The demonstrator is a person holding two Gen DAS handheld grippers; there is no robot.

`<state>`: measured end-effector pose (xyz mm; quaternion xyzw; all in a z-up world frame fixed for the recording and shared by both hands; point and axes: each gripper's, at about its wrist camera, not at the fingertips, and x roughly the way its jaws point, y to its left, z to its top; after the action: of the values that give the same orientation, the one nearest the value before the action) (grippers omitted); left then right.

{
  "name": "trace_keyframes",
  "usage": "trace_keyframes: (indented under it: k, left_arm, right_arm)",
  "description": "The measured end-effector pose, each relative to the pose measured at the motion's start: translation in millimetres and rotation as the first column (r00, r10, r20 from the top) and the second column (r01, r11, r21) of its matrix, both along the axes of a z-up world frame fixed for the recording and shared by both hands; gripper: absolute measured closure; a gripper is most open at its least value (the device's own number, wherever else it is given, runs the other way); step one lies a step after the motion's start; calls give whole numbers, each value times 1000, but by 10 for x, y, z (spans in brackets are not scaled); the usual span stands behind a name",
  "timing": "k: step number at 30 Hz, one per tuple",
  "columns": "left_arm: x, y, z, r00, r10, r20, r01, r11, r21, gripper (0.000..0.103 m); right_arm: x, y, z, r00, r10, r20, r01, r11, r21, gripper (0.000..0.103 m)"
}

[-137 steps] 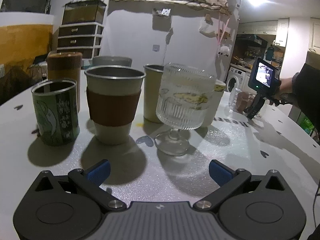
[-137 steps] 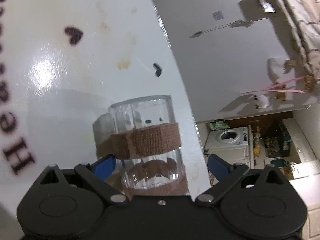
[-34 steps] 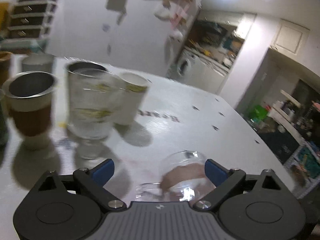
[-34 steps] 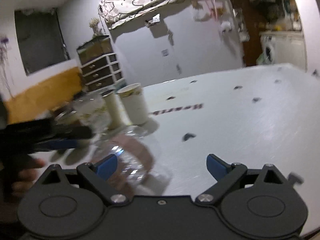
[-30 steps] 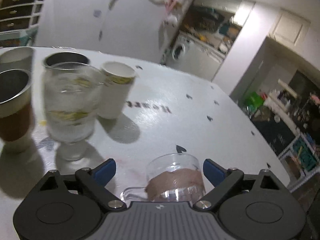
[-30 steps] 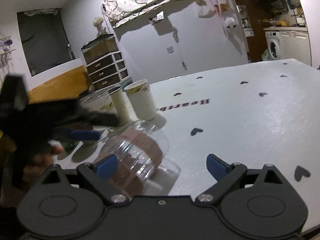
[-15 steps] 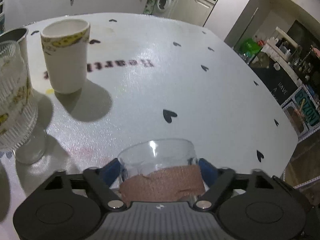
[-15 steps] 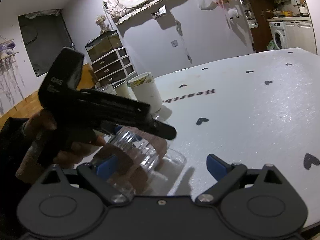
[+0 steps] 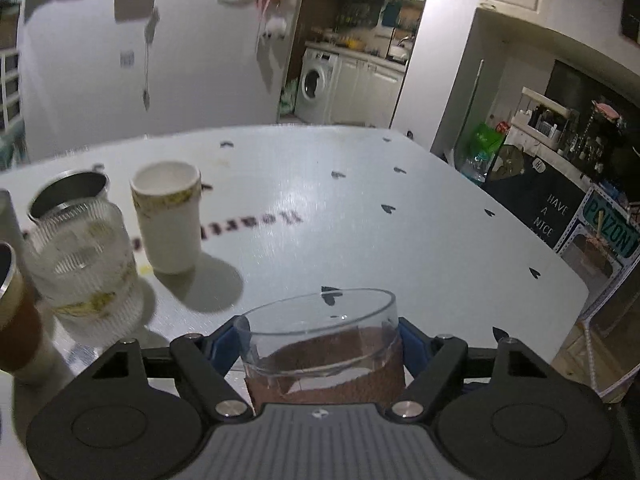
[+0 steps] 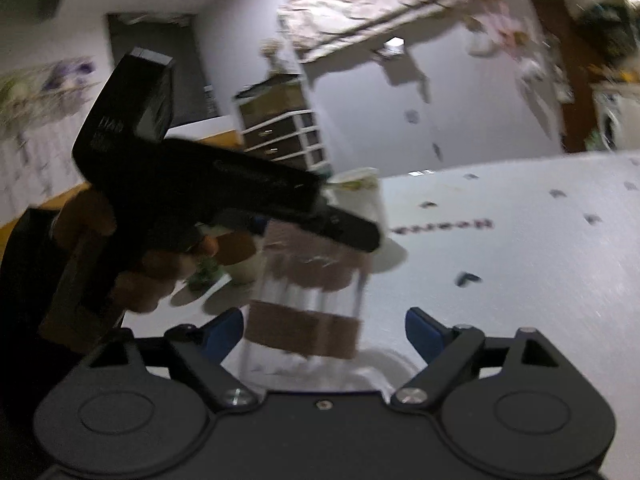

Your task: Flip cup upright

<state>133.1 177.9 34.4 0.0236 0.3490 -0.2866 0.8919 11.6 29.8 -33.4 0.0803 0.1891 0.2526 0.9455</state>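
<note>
Lifted upright cup (image 9: 320, 344), left gripper (image 9: 318, 338) clamping, base hidden

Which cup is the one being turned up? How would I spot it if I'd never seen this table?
Find the big white table with little black hearts. Cups stand in a bunch at one side; nearer, the left tool squeezes the clear cup. It is the only see-through plastic one with brown tape bands, and the only one held; the ribbed glass and white cup just stand there.

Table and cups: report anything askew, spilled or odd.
No spill shows. The clear cup is clamped in the left gripper, mouth up. The white cup stands upright on the table. The right gripper is open around the clear cup.
</note>
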Motion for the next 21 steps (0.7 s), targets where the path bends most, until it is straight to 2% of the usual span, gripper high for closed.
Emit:
trace_keyframes:
  k: [4,7,10,14,21]
  left_arm:
    - [-166,2,41,998,6,67,-7,1000,25,25]
    - [-320,22,71,991,11,134,-18,999,51,25]
    - [-460,38,60,983,9,184,-25,996,86,25]
    - [-570,48,22,975,-3,224,-23,993,116,25]
    - [-502,-24,-25,962,-11,273,-21,993,115,26]
  right_arm:
    - [31,152,-30,1000,5,16,-4,997,-75,27]
    - [42,240,-53,1000,5,9,-4,993,-119,39]
    - [62,265,-74,1000,-13,0,13,989,-147,45]
    - [115,255,-129,1000,-7,-22,4,992,-126,45]
    - [245,265,-200,1000,-24,-12,22,993,-119,45]
